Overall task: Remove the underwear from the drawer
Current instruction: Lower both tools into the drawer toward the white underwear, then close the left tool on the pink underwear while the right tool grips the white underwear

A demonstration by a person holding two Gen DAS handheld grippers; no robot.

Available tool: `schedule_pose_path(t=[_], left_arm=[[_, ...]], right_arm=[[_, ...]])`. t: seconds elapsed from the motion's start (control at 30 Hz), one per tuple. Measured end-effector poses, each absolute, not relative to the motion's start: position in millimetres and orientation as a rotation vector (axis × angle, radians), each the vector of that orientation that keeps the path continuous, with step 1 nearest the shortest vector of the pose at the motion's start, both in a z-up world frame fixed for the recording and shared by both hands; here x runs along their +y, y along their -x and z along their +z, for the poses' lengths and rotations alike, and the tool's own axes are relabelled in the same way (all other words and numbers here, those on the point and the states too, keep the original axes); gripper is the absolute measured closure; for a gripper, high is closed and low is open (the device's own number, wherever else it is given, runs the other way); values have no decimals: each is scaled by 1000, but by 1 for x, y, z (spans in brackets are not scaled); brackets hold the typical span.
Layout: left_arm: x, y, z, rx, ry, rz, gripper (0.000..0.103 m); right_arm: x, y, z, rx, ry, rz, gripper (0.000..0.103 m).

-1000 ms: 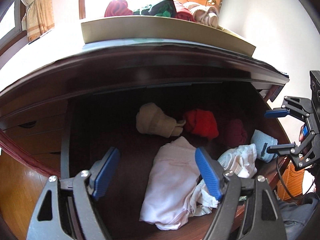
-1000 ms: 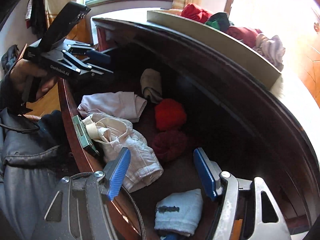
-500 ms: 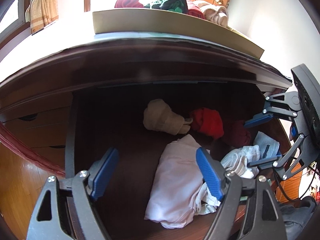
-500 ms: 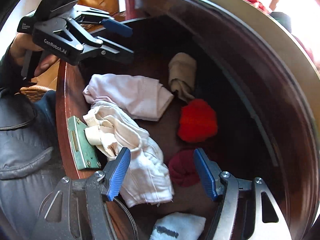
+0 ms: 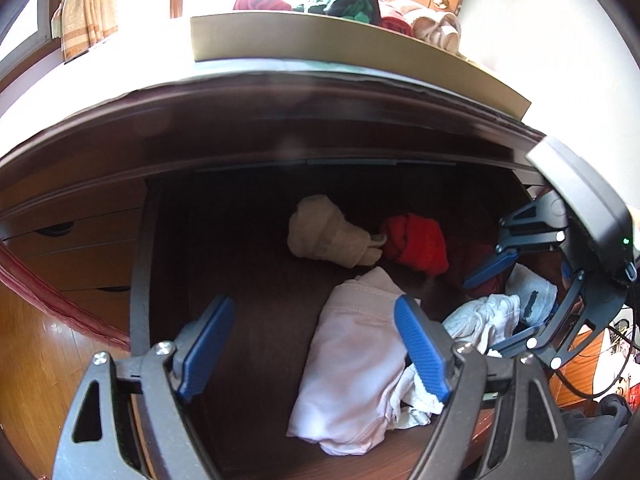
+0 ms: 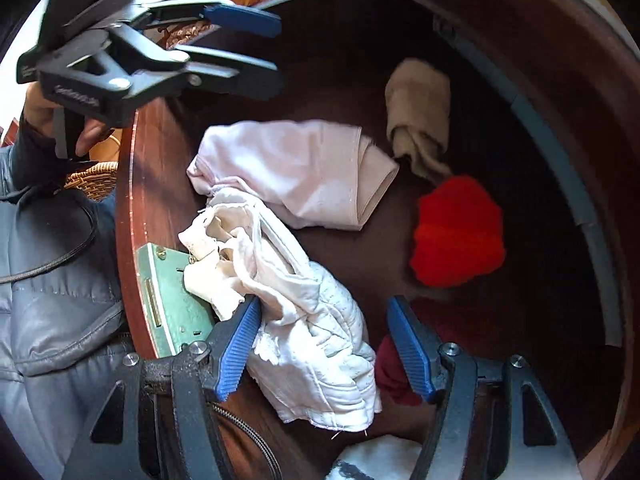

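My right gripper (image 6: 322, 344), jaws spread wide, straddles the crumpled white underwear (image 6: 296, 312) at the drawer's front edge (image 6: 132, 208) (nothing gripped yet). My left gripper (image 5: 312, 350) hangs released near the pale pink folded garment (image 5: 356, 364). Nothing removed from this drawer; the grasp and lift remain
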State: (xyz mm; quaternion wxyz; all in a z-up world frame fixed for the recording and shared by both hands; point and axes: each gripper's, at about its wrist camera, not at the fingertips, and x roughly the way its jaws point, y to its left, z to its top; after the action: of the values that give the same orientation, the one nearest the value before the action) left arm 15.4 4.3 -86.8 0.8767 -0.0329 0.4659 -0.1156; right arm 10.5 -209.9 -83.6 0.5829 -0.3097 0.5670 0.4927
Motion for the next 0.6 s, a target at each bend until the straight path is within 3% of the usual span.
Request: schedule_pose_path(t=[0.33, 0.6], left_arm=[[3, -16, -87, 973, 73, -240, 19], [-4, -19, -88, 1006, 48, -272, 19]], right_arm=[[-216, -38, -112, 1465, 580, 1142, 41], [-223, -28, -109, 1451, 547, 1179, 64]])
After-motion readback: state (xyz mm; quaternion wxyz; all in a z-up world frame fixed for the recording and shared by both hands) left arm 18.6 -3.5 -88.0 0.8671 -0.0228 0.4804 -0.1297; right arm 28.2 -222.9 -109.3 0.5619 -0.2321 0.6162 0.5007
